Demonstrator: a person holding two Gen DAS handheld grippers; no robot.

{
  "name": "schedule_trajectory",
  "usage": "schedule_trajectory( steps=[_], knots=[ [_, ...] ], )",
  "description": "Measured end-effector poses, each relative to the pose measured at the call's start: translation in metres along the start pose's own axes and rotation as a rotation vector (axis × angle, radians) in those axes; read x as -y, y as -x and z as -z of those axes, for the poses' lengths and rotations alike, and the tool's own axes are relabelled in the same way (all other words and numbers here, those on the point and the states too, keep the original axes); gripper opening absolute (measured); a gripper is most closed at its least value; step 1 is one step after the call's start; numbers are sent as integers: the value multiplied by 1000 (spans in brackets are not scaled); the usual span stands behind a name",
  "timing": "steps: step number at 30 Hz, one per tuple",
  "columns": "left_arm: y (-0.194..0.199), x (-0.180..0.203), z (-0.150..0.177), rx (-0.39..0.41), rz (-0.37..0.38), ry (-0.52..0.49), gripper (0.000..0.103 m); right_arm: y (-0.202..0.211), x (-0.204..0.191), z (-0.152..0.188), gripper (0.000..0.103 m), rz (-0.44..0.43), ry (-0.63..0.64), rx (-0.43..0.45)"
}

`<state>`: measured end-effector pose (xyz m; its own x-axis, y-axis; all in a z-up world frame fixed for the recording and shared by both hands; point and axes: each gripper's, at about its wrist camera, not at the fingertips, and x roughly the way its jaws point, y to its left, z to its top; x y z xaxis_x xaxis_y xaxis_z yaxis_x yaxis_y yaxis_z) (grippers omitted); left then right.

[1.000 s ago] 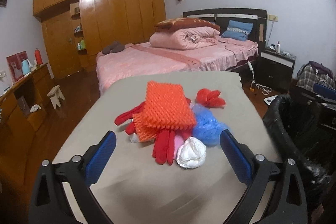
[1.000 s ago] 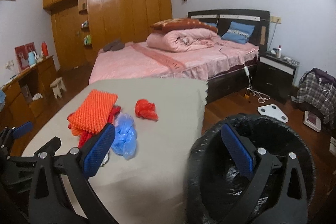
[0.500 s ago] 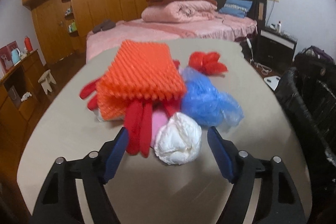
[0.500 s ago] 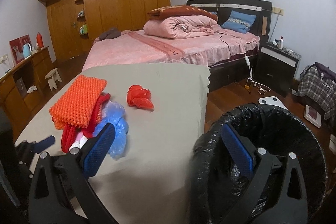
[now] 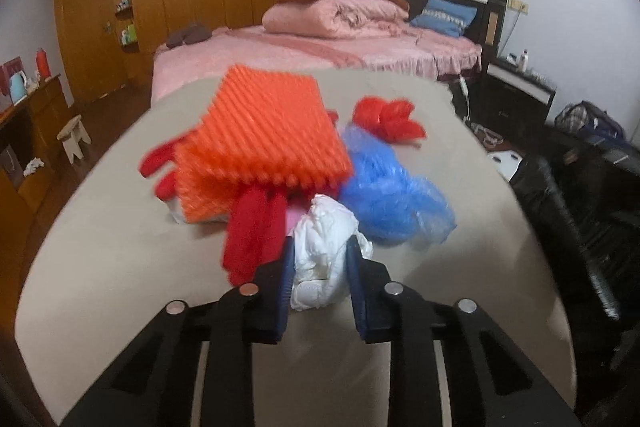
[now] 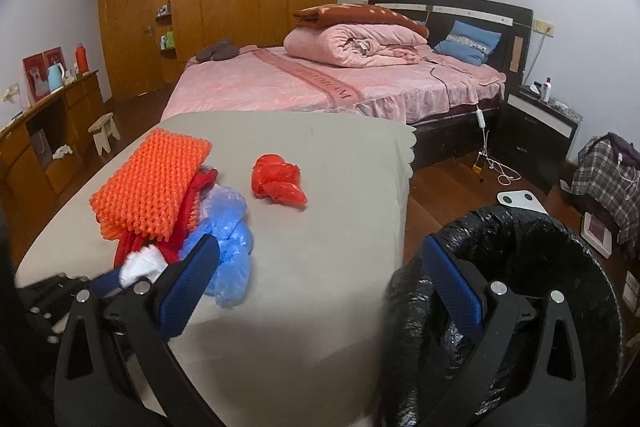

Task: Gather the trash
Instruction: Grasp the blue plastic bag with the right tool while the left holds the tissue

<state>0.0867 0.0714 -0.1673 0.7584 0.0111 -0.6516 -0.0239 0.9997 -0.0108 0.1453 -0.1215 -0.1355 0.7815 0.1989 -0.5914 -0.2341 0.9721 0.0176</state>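
A pile of trash lies on the grey-covered table (image 5: 120, 235): an orange foam net (image 5: 268, 131), red gloves (image 5: 252, 231), a blue plastic bag (image 5: 384, 195), a red plastic bag (image 5: 390, 119) and a white crumpled wad (image 5: 326, 227). My left gripper (image 5: 321, 255) has its jaws closing, and both blue pads press the wad's sides. In the right wrist view my right gripper (image 6: 320, 251) stands open and empty above the table's near right edge. Its right finger is over the black-lined bin (image 6: 520, 267). The wad (image 6: 142, 263) shows there at the lower left.
The bin (image 5: 560, 211) stands just right of the table. A pink bed (image 6: 320, 83) lies beyond, with a dark nightstand (image 6: 540, 123) to its right. On the floor are a white scale (image 6: 520, 199) and a small stool (image 6: 105, 131). Wooden cabinets (image 6: 60, 131) line the left wall.
My left gripper came down and forward to the pile, and its jaws narrowed from wide open onto the white wad. The right gripper shifted slightly and stayed open.
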Motion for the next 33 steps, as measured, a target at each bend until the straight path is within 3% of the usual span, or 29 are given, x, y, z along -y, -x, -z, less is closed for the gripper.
schedule_trajectory(
  steps=[7, 14, 16, 20, 23, 25, 28, 33],
  knots=[
    [35, -24, -10, 83, -32, 51, 25, -17, -26, -6, 98, -44, 36, -24],
    [42, -46, -23, 122, -83, 79, 25, -54, -54, -1, 93, -71, 57, -96],
    [40, -48, -25, 121, -88, 79, 25, -66, -59, 3, 81, -80, 63, -133],
    [39, -49, -25, 117, -97, 74, 25, -85, -67, 11, 74, -95, 78, -190],
    [38, -47, -23, 117, -101, 70, 25, -92, -71, 15, 54, -170, 75, -229],
    [37, -46, -23, 116, -105, 65, 25, -91, -74, 15, 33, -233, 73, -242],
    [39, -44, -25, 120, -105, 61, 25, -82, -72, 12, 25, -256, 69, -234],
    [49, -34, -27, 147, -93, 38, 25, -53, -54, -1, 24, -247, 28, -187]
  ],
)
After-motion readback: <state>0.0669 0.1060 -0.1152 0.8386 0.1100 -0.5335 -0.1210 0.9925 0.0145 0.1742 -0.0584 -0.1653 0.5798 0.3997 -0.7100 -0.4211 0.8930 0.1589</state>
